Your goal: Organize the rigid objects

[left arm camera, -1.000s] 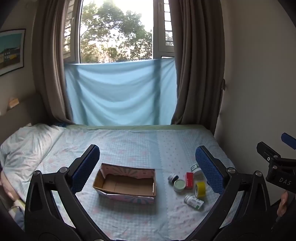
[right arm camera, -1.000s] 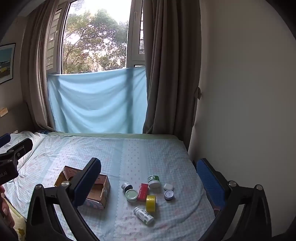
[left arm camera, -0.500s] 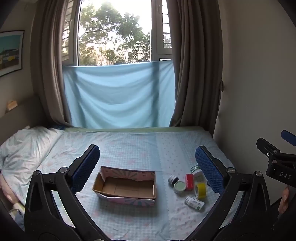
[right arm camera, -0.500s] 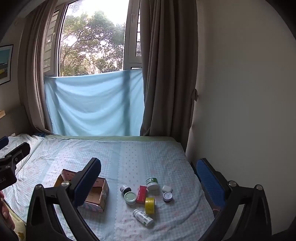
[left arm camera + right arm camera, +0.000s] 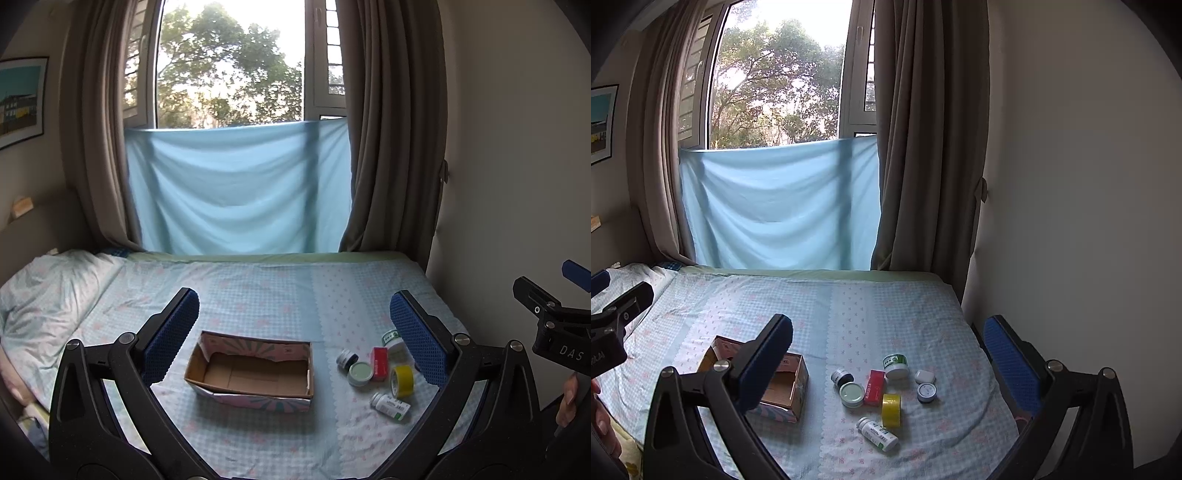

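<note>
Left wrist view: both grippers, left gripper (image 5: 293,325) and right gripper (image 5: 888,345), above the bed (image 5: 266,288), jaws wide, nothing held.

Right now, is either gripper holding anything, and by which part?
Nothing is held. The left gripper and right gripper are both open above the bed.

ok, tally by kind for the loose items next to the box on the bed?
Round jars and tins: 4 (green-label jar, pale green tin, dark jar, blue-lid tin)
Pill bottles, lying down: 1
Red cartons: 1
Yellow tape rolls: 1
Small white cases: 1
Total: 8, all outside the cardboard box.
</note>
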Demonstrator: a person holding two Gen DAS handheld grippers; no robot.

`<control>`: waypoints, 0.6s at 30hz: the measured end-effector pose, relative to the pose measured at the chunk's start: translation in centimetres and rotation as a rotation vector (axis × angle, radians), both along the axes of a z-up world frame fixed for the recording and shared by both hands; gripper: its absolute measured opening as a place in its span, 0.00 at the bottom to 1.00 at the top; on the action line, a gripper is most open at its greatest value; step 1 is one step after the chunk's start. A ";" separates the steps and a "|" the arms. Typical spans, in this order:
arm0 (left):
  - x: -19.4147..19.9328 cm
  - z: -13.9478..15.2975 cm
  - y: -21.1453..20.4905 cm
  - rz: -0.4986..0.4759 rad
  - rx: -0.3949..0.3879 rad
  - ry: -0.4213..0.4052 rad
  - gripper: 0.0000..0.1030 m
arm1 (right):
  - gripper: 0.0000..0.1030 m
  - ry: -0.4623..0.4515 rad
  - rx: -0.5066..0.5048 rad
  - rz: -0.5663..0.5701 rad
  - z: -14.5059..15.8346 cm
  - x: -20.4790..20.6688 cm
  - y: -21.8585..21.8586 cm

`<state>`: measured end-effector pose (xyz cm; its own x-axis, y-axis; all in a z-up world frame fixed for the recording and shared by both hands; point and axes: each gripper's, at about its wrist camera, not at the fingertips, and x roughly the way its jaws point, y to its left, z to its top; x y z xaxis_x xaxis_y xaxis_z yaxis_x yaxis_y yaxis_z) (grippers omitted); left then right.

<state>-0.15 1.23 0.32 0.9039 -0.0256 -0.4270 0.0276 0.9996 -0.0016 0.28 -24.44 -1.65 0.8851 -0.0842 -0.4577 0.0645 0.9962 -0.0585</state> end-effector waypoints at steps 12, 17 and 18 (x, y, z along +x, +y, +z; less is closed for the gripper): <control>1.0 -0.3 0.2 0.000 -0.001 0.013 1.00 | 1.00 0.011 -0.002 -0.011 0.0 0.7 0.5; 1.2 -0.4 0.2 0.006 -0.002 0.013 1.00 | 1.00 0.011 0.001 -0.008 0.0 0.8 0.4; 1.2 -0.4 0.2 0.008 -0.002 0.012 1.00 | 1.00 0.012 0.002 -0.007 0.0 0.9 0.3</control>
<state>1.08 1.43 -0.03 0.8987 -0.0195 -0.4382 0.0197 0.9998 -0.0042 1.13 -24.11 -1.63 0.8792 -0.0894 -0.4680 0.0706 0.9958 -0.0575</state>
